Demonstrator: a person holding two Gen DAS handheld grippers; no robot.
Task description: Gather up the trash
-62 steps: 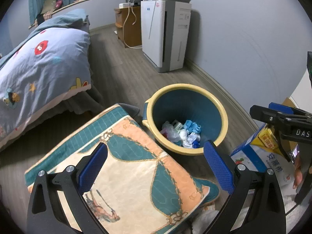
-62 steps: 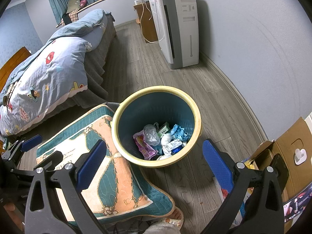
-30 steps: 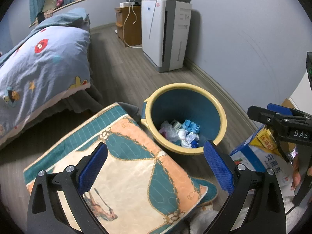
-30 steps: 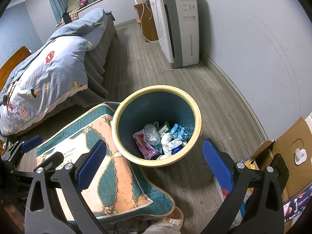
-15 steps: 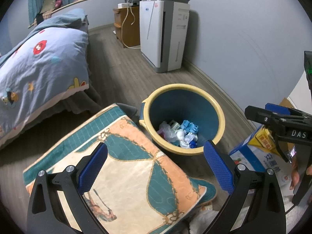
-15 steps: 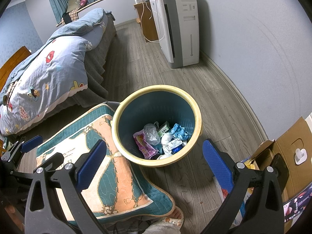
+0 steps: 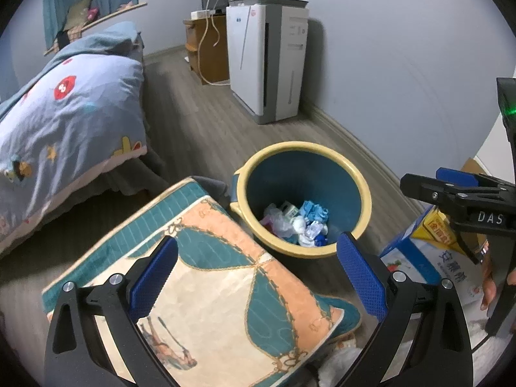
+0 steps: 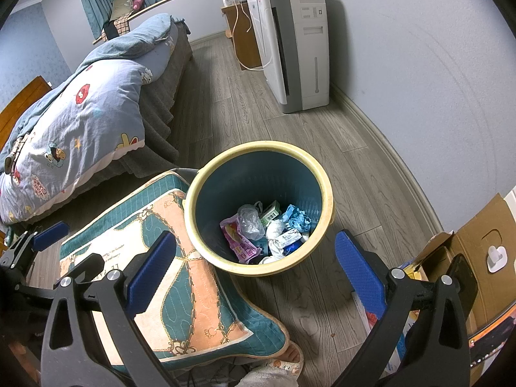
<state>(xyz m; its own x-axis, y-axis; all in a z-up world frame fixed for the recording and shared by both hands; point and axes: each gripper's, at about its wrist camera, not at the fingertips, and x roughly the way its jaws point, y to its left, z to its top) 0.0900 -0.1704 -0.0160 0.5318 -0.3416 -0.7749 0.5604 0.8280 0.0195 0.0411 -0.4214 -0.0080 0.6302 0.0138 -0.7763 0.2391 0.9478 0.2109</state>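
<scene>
Trash lies heaped at the bottom of one round bin with a yellow rim and blue inside, standing on the grey wood floor. The heap holds one pink printed wrapper, one clear plastic bag, one crumpled blue piece, and some white scraps too small to count. One teal and peach patterned cushion sits just beside the bin, touching its left wall. The left gripper hangs over the cushion with its two blue pads spread wide and nothing between them. The right gripper hovers above the bin, equally wide apart and empty-handed. One bed with a cartoon quilt stands at the left, one white air purifier against the wall, and one open cardboard box at the right. One blue and white carton shows in the left wrist view.
</scene>
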